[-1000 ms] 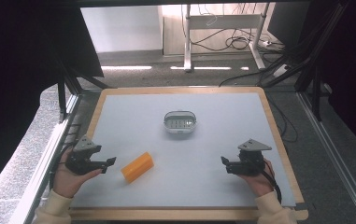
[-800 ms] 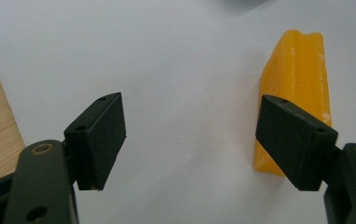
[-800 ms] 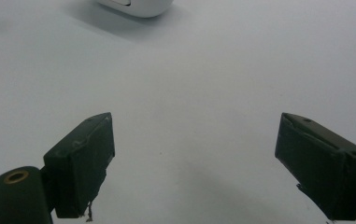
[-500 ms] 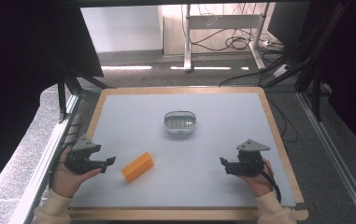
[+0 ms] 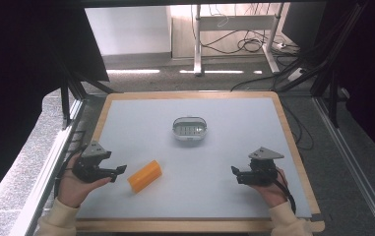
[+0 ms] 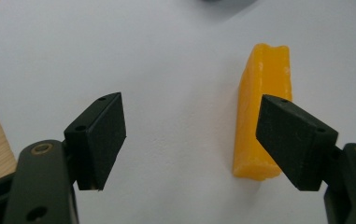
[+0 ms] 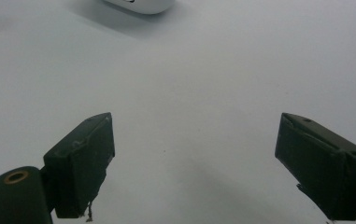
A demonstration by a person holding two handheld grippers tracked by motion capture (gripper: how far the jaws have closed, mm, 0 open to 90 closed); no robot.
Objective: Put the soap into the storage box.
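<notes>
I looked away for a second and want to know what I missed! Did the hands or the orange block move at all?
Barely anything changed. The right gripper crept slightly toward the table's middle. The left gripper stayed beside the orange block, open and not touching it. The block and the white dish did not move, and nothing was picked up or let go.

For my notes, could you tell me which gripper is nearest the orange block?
The left gripper: its open jaws sit right beside the orange block, whereas the right gripper is far across the table.

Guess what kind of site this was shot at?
Probably a lab or office data-collection rig: a wood-framed board inside a dark metal frame, with a desk leg and loose cables on the floor behind.
</notes>
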